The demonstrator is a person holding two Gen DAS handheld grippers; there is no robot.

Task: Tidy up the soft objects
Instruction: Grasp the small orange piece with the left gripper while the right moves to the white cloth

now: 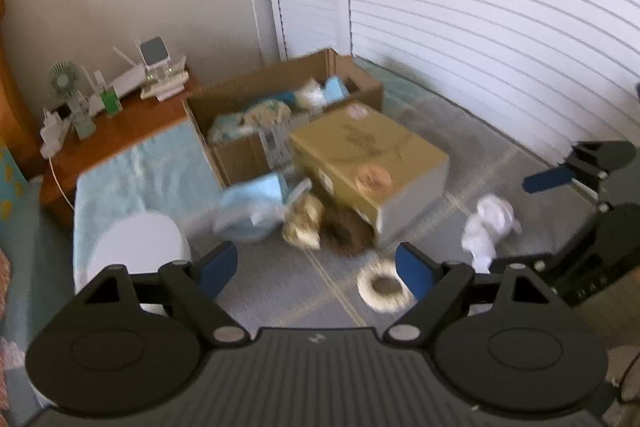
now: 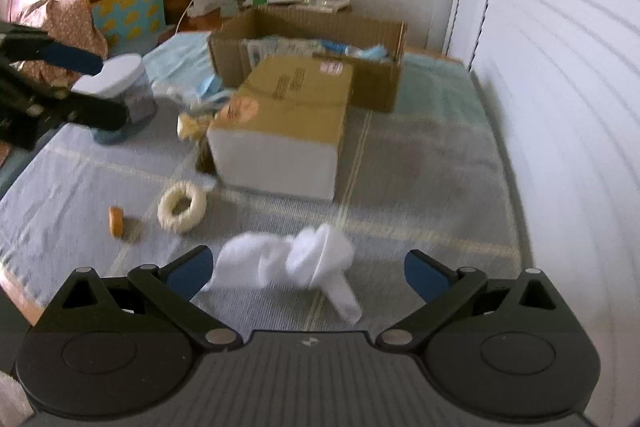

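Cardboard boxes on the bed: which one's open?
The brown corrugated box at the back, nearest the nightstand: its top is open and blue and white items show inside. The tan box in front of it is shut, with a label on top.

Your two views are lit by soft, even daylight, brightest on the white slatted shutter doors [image 2: 560,67], which wash out toward the right wrist frame's edge. You get heavy motion blur: the knotted white sock [image 2: 292,263] and the yellow-topped closed cardboard box [image 1: 368,163] smear badly. Straight slats bow near the rims, and dark vignetting cuts the corners. A soft shadow sits beside the cream woven ring [image 2: 182,205].
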